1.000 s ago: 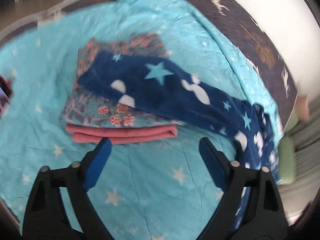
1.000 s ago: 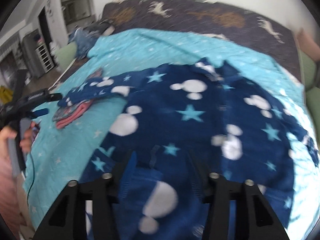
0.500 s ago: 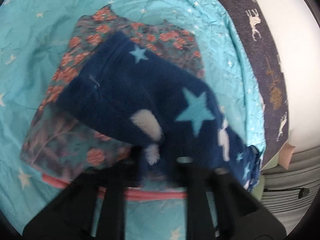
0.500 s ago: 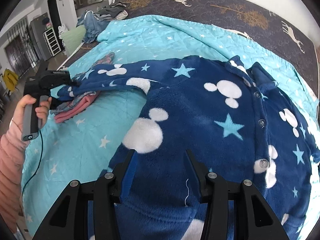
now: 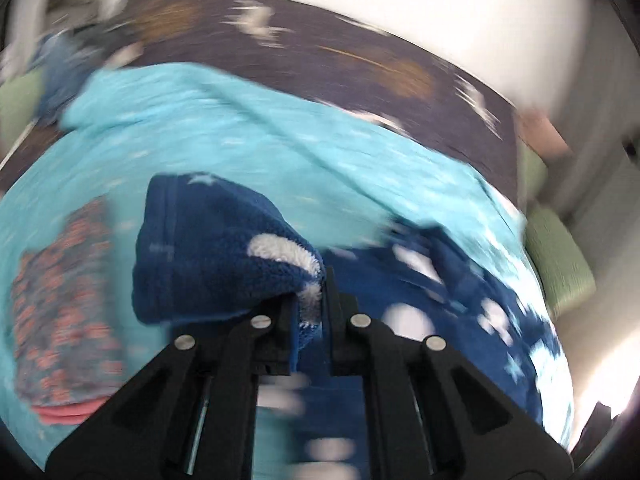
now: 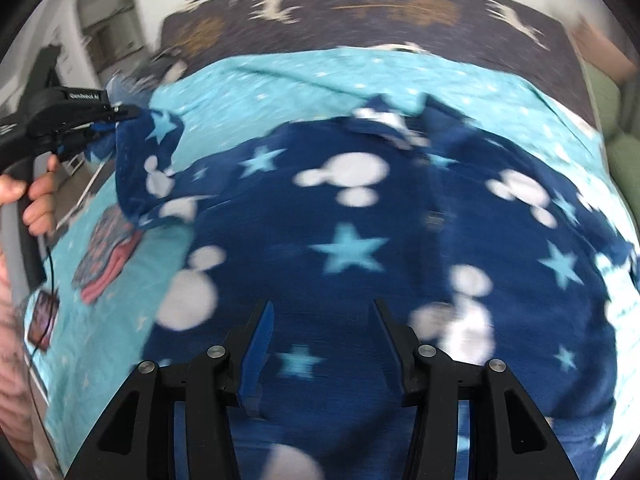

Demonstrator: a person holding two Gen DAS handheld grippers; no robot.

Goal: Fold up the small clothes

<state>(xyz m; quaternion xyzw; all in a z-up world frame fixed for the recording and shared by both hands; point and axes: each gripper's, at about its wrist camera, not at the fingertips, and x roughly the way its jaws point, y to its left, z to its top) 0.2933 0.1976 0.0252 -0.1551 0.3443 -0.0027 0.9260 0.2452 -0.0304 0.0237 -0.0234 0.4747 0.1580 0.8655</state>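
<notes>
Fleece pyjama top [image 6: 348,216] (blurred), sleeve end [image 5: 224,248] pinched in left gripper [image 5: 310,300], folded pile [image 5: 64,300] smeared

Turquoise star quilt [image 6: 280,80], dark bedspread [image 6: 360,16]

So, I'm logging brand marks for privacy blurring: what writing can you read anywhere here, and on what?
One white line of lettering on the side of the left gripper, seen from the right wrist camera: too blurred to read.
No writing shows on the star-print fleece garment, the blanket or the folded clothes.
</notes>
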